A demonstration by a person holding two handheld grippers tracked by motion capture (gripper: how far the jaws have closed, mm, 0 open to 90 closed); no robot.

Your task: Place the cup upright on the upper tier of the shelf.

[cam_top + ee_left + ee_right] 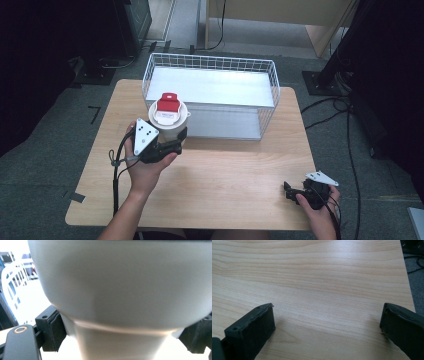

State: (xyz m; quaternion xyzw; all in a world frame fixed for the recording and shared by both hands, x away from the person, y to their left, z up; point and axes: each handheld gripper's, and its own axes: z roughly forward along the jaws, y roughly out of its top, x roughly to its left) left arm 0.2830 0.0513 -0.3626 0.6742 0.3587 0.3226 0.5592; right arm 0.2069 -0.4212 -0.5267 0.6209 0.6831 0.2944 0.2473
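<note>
Black pads of your left tool (176, 141) press on both sides of the narrow lower part of the white cup (168, 122), so that tool is clamped on it. In the left gripper view the cup (120, 285) sits right between the two pads (53, 331), its wider upper body above them. From above, its red and white lid (167, 108) faces up, and the cup is just in front of the white wire basket (210, 62), near its left front corner, on the left half of the wooden table (230, 175). Your right tool (292, 192) rests near the table's front right corner, well apart from the cup, jaws spread wide with only bare wood (324, 290) between them.
</note>
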